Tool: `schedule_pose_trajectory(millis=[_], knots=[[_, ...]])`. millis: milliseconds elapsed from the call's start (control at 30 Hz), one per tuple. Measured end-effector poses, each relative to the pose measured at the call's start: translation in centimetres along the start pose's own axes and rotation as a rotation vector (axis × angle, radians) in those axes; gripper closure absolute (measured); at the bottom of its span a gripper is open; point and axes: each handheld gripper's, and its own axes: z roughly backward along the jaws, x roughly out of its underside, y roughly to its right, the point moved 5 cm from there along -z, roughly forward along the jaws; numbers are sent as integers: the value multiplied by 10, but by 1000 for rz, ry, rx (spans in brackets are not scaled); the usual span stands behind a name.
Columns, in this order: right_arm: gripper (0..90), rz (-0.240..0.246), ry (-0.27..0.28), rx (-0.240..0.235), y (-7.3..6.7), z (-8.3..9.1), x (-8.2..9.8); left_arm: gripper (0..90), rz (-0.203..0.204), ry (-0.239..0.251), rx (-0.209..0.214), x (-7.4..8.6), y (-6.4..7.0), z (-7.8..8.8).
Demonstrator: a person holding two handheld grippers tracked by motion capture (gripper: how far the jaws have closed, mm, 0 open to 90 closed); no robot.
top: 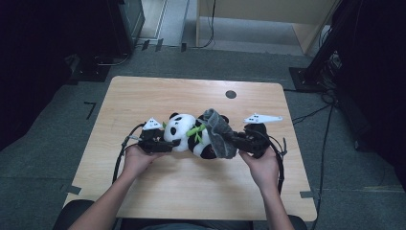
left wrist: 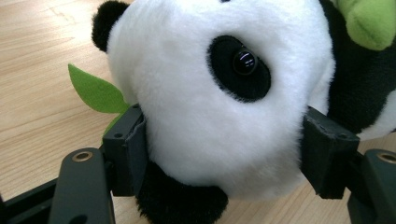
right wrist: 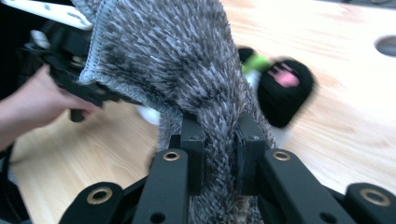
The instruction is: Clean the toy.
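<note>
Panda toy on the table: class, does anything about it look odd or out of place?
Yes. The panda lies on its side, its head squeezed between the left gripper's jaws, while a grey shaggy cloth, pinched by the right gripper, drapes over its body.

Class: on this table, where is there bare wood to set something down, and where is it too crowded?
Free: the wide strip between the panda and the table's far edge, and the near stretch between the forearms. Crowded: the middle band, where the left gripper, panda, grey cloth and right gripper sit together.

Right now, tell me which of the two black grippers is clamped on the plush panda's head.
The left gripper: its jaws squeeze the black-and-white plush panda at the head. The right gripper pinches the grey shaggy cloth instead.
</note>
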Motion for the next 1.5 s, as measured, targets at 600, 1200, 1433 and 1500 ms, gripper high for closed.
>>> schedule_pose_trajectory(millis=[600, 1200, 1433, 1500], knots=[[793, 93, -122, -21, -68, -108, 4, 287, 11, -13, -1, 0, 1, 1], [804, 152, -161, 48, -52, -94, 39, 303, -17, -28, -19, 1, 4, -1], [803, 136, -163, 42, -41, -68, 40, 318, -50, -25, -34, 3, 7, -2], [803, 127, -155, 41, -40, -62, 41, 319, -46, -24, -29, 3, 7, -2]])
